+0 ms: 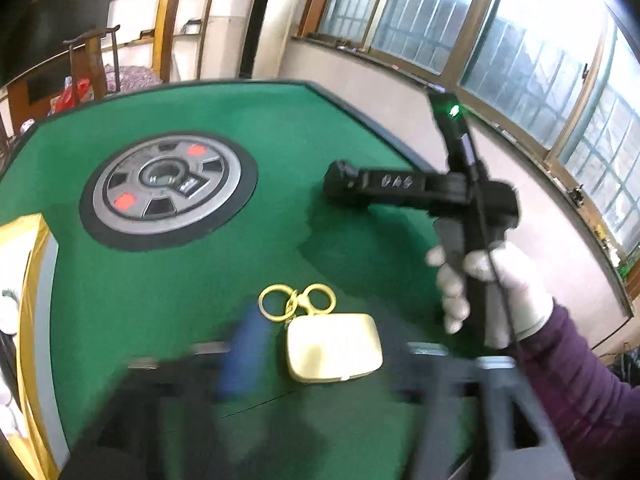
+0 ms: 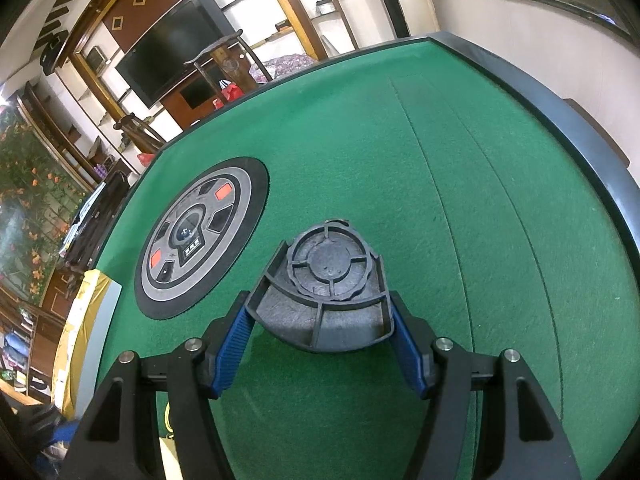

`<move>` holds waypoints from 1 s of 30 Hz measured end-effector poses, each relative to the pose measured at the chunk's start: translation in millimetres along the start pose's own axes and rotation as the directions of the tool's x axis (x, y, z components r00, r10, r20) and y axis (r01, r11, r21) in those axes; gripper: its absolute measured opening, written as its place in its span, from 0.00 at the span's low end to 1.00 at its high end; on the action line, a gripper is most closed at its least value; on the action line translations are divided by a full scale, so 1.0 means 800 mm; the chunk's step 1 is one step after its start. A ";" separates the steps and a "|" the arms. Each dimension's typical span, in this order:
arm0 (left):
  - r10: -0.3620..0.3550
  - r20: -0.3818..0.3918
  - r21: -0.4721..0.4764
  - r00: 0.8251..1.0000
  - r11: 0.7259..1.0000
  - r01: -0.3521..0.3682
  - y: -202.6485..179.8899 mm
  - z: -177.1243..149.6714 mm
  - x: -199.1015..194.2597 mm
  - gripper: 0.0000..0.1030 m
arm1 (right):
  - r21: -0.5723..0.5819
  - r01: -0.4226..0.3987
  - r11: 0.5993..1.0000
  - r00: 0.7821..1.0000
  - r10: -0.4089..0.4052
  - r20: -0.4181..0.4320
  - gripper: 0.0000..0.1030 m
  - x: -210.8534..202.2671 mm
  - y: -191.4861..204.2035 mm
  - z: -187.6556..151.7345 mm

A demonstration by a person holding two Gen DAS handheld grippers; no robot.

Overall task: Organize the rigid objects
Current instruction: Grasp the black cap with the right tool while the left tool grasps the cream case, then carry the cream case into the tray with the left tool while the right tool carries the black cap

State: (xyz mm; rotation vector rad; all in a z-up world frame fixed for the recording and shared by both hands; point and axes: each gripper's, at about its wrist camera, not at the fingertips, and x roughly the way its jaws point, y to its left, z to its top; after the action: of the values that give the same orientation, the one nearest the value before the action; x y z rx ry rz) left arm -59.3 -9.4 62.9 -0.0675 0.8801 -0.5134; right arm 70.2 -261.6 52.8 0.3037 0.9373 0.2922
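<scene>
Green felt covers the table (image 2: 460,184). Right gripper (image 2: 320,336) clamps a black plastic disc piece (image 2: 332,280) between its pads, unplaced. Left gripper (image 1: 320,364), blurred, stands open just short of the gold keychain case (image 1: 334,346); neither looks sorted yet.

A matt green felt desk (image 2: 460,184) is carrying a shiny gold metal case (image 1: 334,346) and a rough black plastic part (image 2: 332,292).
</scene>
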 end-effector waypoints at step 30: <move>0.136 0.089 -0.122 0.987 0.985 -0.125 0.035 -0.038 -0.107 0.65 | -0.033 -0.051 0.998 0.997 0.052 0.056 0.62 -0.017 0.015 0.004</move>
State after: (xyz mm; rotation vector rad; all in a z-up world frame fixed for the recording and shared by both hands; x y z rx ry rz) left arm -116.2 58.7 97.4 -0.1386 0.8128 -0.3334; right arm 64.0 -256.1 68.7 0.3057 0.8690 0.3438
